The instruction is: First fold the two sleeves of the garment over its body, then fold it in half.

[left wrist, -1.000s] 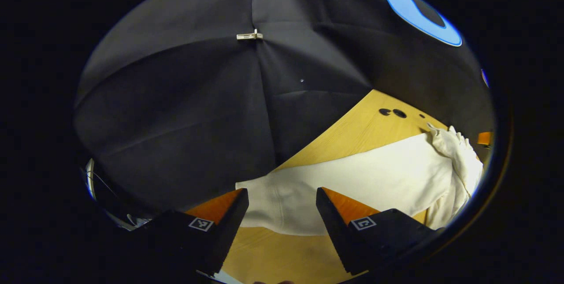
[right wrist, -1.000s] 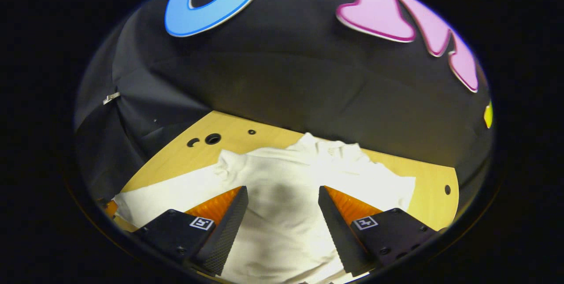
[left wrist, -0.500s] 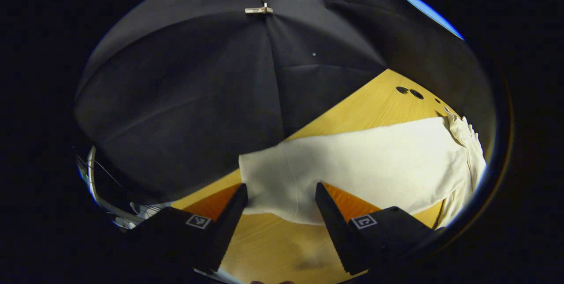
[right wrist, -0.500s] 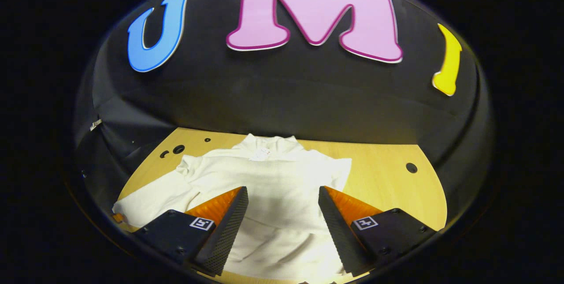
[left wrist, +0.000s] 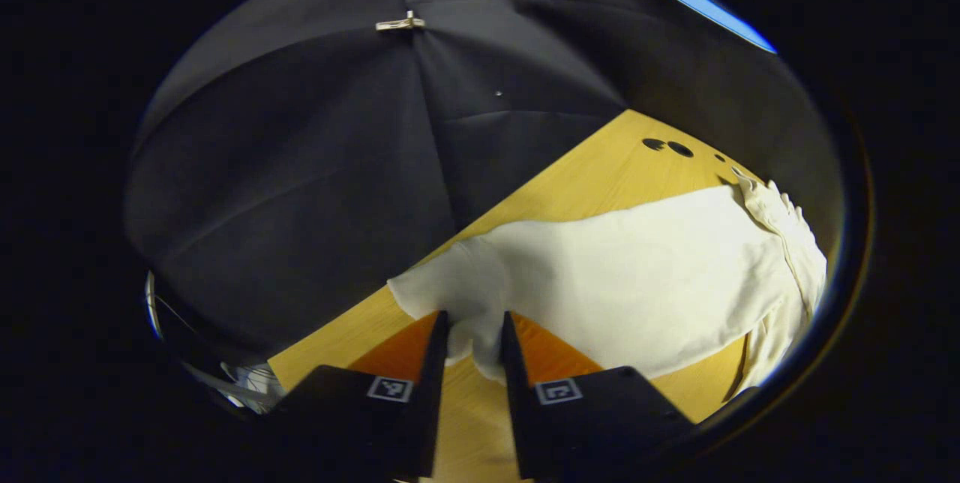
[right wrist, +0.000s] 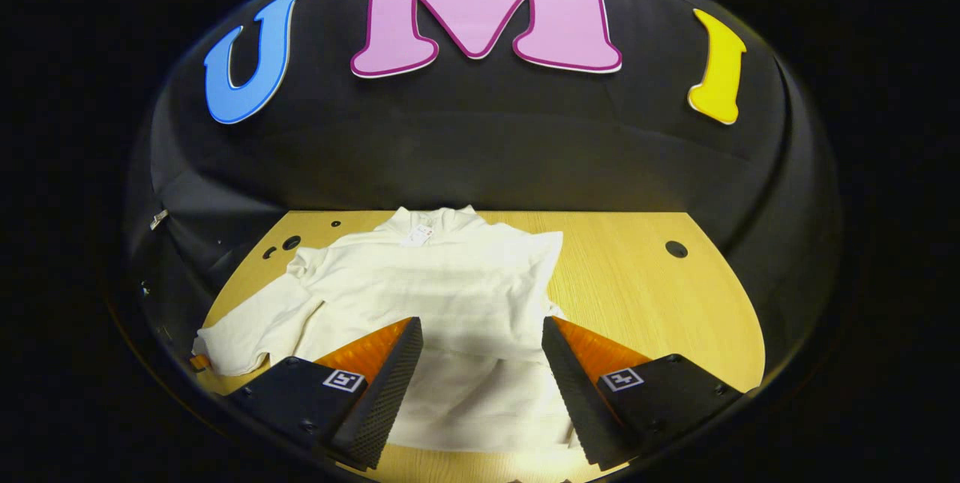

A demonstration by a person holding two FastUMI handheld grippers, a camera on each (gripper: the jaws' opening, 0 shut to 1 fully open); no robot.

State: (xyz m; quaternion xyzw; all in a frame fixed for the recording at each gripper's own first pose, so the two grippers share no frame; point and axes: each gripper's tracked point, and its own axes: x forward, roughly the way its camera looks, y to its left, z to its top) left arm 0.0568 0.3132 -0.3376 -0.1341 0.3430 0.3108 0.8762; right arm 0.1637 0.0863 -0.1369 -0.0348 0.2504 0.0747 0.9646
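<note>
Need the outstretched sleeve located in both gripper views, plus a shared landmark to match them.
Left gripper view: sleeve runs from centre to right, its cuff end pinched by the left gripper.
Right gripper view: sleeve lies at lower left, reaching the table's edge.
Shared landmark: the pair of dark holes in the table.

Bare wooden table [right wrist: 637, 295] is left open to the right of the white garment [right wrist: 442, 295] as seen in the right gripper view. Beyond the garment's collar, passage is closed off by the black cloth wall [right wrist: 480, 153].
</note>
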